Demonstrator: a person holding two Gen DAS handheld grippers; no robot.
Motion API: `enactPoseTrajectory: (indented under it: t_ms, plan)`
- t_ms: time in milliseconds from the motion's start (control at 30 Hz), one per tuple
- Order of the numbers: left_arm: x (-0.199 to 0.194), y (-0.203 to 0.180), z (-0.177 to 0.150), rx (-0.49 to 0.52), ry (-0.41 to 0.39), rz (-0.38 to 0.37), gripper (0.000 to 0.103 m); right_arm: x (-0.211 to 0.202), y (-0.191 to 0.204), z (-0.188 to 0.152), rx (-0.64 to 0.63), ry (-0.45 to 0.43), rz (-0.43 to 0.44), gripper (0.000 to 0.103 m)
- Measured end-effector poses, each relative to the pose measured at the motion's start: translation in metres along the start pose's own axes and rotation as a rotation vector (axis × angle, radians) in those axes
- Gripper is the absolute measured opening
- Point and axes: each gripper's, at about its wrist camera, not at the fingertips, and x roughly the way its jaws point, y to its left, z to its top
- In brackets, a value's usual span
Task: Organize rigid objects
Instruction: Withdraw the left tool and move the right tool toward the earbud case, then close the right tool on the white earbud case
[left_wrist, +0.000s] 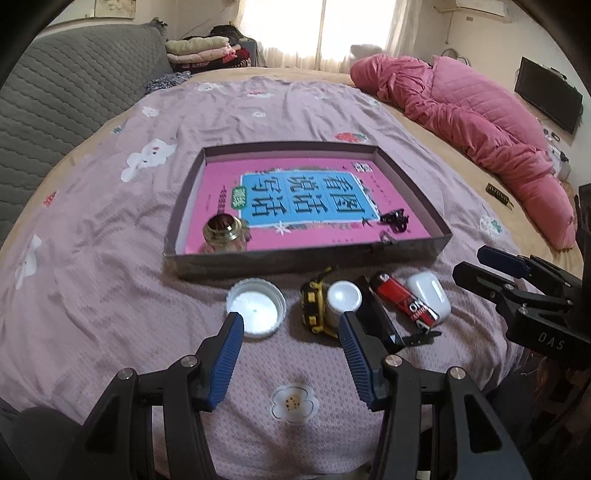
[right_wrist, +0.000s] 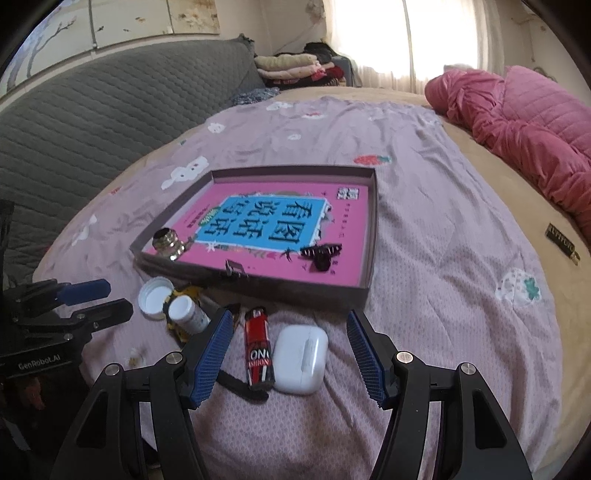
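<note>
Right gripper (right_wrist: 290, 350), jaws apart & empty, hovers w/ white earbud case (right_wrist: 301, 360) and red lighter (right_wrist: 258, 350) between its fingers. Left gripper (left_wrist: 291, 332), also unclenched, sits near white cap (left_wrist: 256, 308); box tray (left_wrist: 436, 218) lies farther.

Soft matt lilac cloth bedsheet (left_wrist: 110, 295), dull cardboard tray (left_wrist: 306, 258), glossy pink paper book cover (left_wrist: 221, 181), shiny brass jar lid (left_wrist: 222, 229), smooth white plastic earbud case (right_wrist: 301, 360), glossy red lighter (right_wrist: 258, 347), ribbed blue rubbery fingers (left_wrist: 229, 354), quilted pink duvet (left_wrist: 480, 122)
</note>
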Motion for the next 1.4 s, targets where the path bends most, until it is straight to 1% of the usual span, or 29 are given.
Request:
enactPoseTrajectory:
  t_ms: [167,633,867,967,1333,1400]
  plan:
    - [0.005,-0.003,-0.007,0.006,0.02,-0.009,0.053,0.001,-0.006,-0.007,0.029,0.028,-0.008,0.066]
    - [0.024,-0.005,-0.023,-0.016,0.066,-0.059,0.053,0.007,-0.007,-0.019,0.03,0.086,-0.05,0.066]
    - [0.035,-0.006,-0.026,-0.031,0.08,-0.085,0.053,0.02,-0.022,-0.026,0.075,0.162,-0.101,0.066]
    - [0.038,-0.006,-0.025,-0.044,0.08,-0.092,0.052,0.025,-0.025,-0.028,0.088,0.182,-0.089,0.066]
    - [0.051,-0.001,-0.018,-0.081,0.075,-0.103,0.052,0.042,-0.013,-0.032,0.037,0.226,-0.085,0.066]
    - [0.054,0.0,-0.017,-0.087,0.074,-0.101,0.05,0.045,-0.011,-0.032,0.026,0.233,-0.082,0.066]
